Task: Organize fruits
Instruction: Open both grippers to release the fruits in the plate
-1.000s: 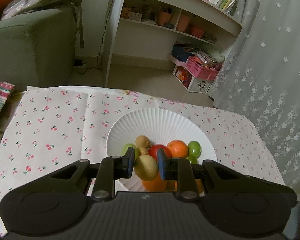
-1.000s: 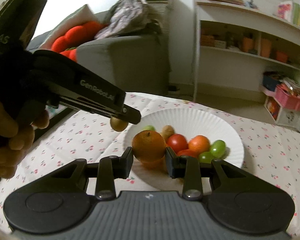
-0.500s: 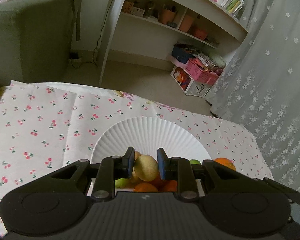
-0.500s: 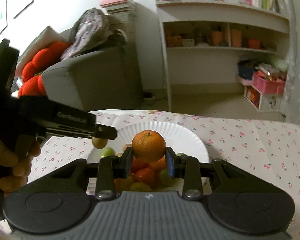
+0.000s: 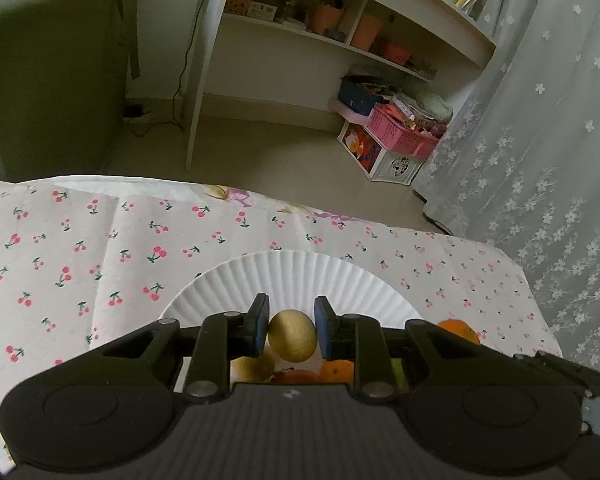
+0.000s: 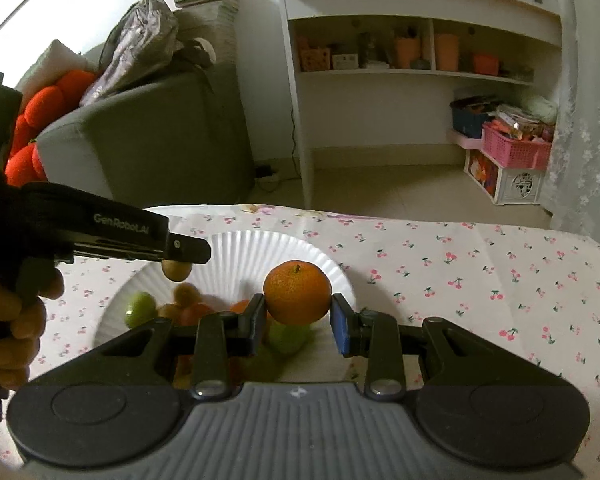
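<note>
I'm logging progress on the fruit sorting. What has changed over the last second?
Both grippers carried their fruit forward over the white plate, toward its far side. The left gripper stays shut on the small tan fruit, the right gripper on the orange. Nothing was released. The remaining fruit stayed on the plate, and the cherry-print tablecloth is unchanged.

The left black two-finger tongs (image 5: 291, 330) point steeply downward, their blue-padded fingers (image 5: 260, 325) clamped on a small tan-yellow round fruit (image 5: 293, 340). The right black tongs (image 6: 299, 322) tilt down more gently — pads pressed against a round orange mandarin (image 6: 297, 293). A bare hand (image 6: 18, 322) grips the left handle.
</note>
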Demonstrator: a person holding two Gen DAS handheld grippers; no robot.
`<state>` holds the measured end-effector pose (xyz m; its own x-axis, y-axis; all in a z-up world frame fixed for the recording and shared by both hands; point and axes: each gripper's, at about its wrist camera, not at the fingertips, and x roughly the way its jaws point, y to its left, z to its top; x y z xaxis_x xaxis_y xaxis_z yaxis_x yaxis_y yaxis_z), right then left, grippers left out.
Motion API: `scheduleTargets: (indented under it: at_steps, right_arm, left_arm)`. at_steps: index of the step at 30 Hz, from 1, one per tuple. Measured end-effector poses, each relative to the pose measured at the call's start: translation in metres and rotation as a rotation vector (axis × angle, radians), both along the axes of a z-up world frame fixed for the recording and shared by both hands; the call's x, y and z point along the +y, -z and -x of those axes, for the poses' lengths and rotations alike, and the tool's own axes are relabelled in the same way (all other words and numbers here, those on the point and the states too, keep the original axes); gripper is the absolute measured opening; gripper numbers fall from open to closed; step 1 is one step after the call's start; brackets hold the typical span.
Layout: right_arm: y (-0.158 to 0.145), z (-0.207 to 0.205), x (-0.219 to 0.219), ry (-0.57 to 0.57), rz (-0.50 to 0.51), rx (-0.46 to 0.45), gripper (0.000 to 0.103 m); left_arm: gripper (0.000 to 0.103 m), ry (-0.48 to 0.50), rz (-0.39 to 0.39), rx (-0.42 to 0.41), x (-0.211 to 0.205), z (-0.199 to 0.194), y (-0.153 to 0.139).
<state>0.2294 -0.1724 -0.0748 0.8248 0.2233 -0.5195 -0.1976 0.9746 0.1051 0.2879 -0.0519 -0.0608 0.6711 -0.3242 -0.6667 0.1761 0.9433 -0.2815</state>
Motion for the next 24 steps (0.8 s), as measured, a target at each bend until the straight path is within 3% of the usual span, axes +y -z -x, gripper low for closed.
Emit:
scheduleTargets:
  at_steps: [8, 12, 19, 24]
  right_arm:
    - [-0.001, -0.022, 0.012, -0.057, 0.044, 0.039, 0.031]
    - [0.005, -0.032, 0.013, -0.042, 0.069, 0.059, 0.031]
    - [0.006, -0.046, 0.013, -0.041, 0.001, 0.097, 0.033]
    - [0.001, -0.039, 0.010, -0.060, -0.058, 0.088, 0.035]
  left_arm:
    - [0.009, 0.000, -0.014, 0.041, -0.006, -0.007, 0.013]
    - [0.023, -0.018, -0.011, 0.058, -0.001, -0.009, 0.015]
    - [0.040, -0.054, 0.006, 0.050, 0.011, -0.007, 0.005]
    - [0.043, -0.069, 0.004, 0.044, 0.020, -0.004, -0.001]
